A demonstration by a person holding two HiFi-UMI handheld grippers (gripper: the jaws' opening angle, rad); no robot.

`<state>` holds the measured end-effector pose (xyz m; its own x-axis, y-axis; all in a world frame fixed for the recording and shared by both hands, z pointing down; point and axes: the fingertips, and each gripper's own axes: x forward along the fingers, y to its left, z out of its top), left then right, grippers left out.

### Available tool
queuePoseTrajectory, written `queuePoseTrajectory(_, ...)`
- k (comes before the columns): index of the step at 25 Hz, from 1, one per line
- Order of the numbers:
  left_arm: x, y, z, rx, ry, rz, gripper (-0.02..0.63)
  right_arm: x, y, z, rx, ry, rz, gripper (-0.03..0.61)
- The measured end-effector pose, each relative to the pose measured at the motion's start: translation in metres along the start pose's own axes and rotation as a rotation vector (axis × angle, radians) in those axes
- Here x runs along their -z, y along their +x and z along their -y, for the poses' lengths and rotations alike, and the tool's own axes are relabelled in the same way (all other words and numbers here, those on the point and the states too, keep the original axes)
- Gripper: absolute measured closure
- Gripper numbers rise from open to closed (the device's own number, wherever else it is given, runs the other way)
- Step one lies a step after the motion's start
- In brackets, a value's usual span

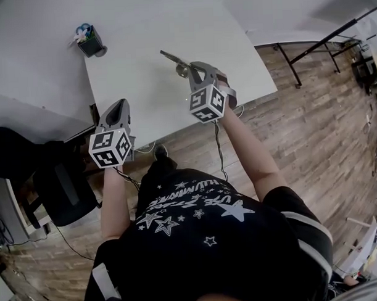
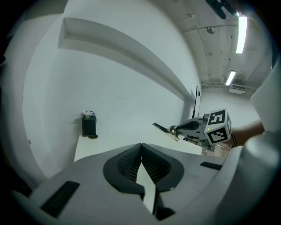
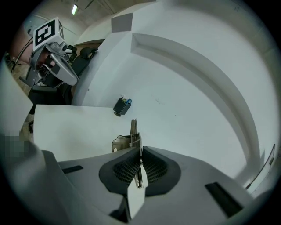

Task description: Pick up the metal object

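Observation:
The metal object is a thin silver piece with a long blade-like end. It hangs in the air over the white table, with my right gripper shut on it. In the right gripper view the metal object sticks out forward from between the closed pads. The left gripper view shows the metal object at the tip of the right gripper. My left gripper is at the table's near-left edge, shut and empty, its pads touching.
A small black holder with colourful items stands at the table's far left, also in the gripper views. A black chair is left of the person. Wooden floor and a black rack lie to the right.

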<state>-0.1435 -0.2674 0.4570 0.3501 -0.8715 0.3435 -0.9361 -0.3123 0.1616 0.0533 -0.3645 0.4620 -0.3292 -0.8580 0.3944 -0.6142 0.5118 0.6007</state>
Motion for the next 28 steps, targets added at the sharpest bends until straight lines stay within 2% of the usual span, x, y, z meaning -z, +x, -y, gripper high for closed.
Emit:
queuePoseTrajectory(16, 0.065, -0.088, 0.118, 0.015, 0.008, -0.013, 0.595, 0.07, -0.152, -0.029, -0.002, 0.034, -0.007, 0.529)
queuePoseTrajectory(22, 0.088, -0.108, 0.14, 0.011, -0.004, -0.03, 0.595, 0.091, -0.181, -0.043, -0.019, 0.036, -0.018, 0.529)
queuePoseTrajectory(28, 0.096, -0.119, 0.15, 0.003, -0.009, -0.034, 0.595, 0.103, -0.197, -0.05, -0.023, 0.043, -0.027, 0.529)
